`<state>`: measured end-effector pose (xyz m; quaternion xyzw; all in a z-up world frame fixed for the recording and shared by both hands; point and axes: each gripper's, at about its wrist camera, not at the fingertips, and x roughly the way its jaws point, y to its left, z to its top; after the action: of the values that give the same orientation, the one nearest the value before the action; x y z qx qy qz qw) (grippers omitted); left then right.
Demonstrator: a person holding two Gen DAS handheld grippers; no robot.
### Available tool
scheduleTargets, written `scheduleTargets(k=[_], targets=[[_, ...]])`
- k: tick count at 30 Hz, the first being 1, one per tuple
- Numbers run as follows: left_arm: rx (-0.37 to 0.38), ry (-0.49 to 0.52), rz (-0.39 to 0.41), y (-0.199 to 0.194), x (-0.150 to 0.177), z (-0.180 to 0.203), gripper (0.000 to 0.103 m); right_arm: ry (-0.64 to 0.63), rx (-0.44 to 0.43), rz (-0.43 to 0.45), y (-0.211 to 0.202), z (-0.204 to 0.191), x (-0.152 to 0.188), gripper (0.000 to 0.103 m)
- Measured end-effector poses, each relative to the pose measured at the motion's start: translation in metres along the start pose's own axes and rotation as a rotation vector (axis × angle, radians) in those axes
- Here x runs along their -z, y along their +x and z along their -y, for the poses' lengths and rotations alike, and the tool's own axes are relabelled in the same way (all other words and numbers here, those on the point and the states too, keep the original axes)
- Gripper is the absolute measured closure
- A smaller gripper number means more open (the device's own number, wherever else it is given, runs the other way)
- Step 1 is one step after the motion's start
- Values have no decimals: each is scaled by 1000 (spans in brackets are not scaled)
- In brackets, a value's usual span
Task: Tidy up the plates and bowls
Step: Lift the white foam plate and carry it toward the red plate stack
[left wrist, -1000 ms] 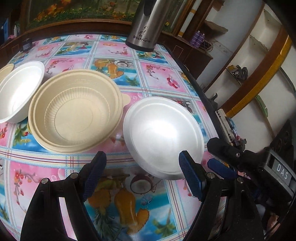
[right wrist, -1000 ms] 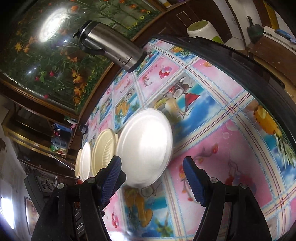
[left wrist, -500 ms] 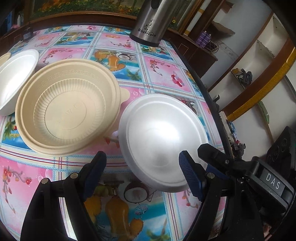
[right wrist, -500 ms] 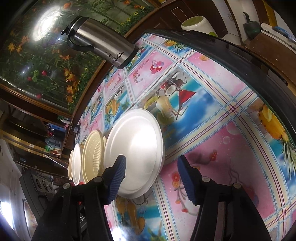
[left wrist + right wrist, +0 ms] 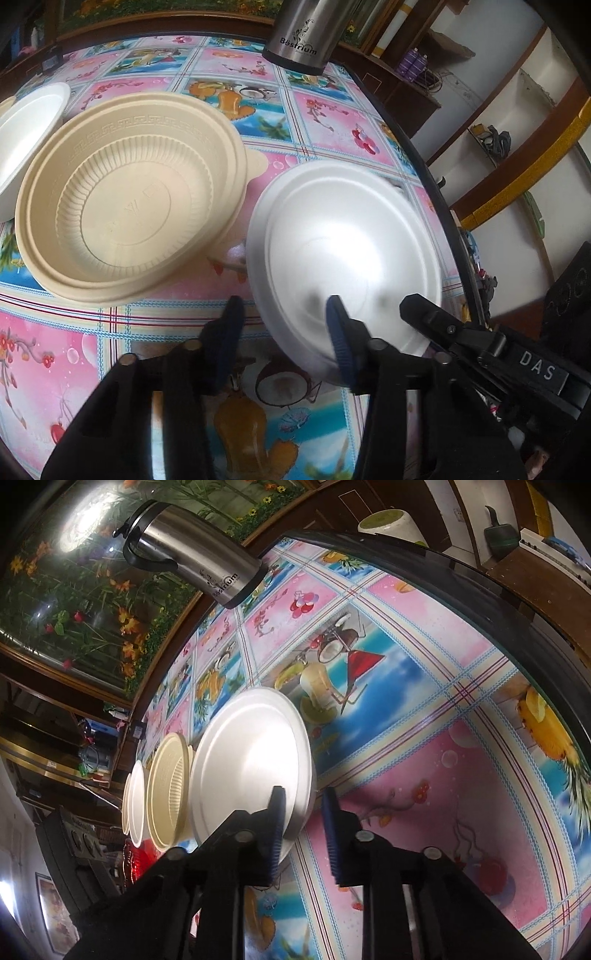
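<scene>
A white foam plate point(image 5: 347, 251) lies on the patterned tablecloth, right of a beige ribbed bowl point(image 5: 125, 206) and a white foam bowl point(image 5: 26, 125) at far left. My left gripper point(image 5: 286, 332) straddles the plate's near left rim, one pad over the plate, one outside, jaws partly closed with a gap. My right gripper point(image 5: 304, 830) straddles the plate's point(image 5: 251, 768) right rim, jaws narrowed, gap still showing. The beige bowl point(image 5: 168, 790) and white bowl point(image 5: 135, 805) line up behind it. The right gripper also shows in the left wrist view point(image 5: 417, 306).
A steel thermos point(image 5: 306, 33) stands at the table's far edge; it also shows in the right wrist view point(image 5: 192, 561). The table's dark edge point(image 5: 436, 184) runs close to the plate's right. Shelves and a wall lie beyond it.
Both grippers have moved in onto the white plate's rim from opposite sides and their jaws have narrowed from wide open. The plate looks slightly lifted or tilted at its near edge.
</scene>
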<state>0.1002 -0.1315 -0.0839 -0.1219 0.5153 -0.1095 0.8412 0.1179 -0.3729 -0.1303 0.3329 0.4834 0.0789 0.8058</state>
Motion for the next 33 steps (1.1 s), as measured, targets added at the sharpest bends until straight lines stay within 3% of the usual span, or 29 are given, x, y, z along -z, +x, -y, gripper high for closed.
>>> scheduleTargets(k=[3,18,33], targets=[[-3,13,-8,0,2,0,85,-13,3,3,-2,-2,3,93],[-18,76,36,-33,26,-1,85,-63,-7,32,-22,-12,32,94],[-92,67,129,-79,54,-41,84,-167,-35,7,-20,-55,77,94]])
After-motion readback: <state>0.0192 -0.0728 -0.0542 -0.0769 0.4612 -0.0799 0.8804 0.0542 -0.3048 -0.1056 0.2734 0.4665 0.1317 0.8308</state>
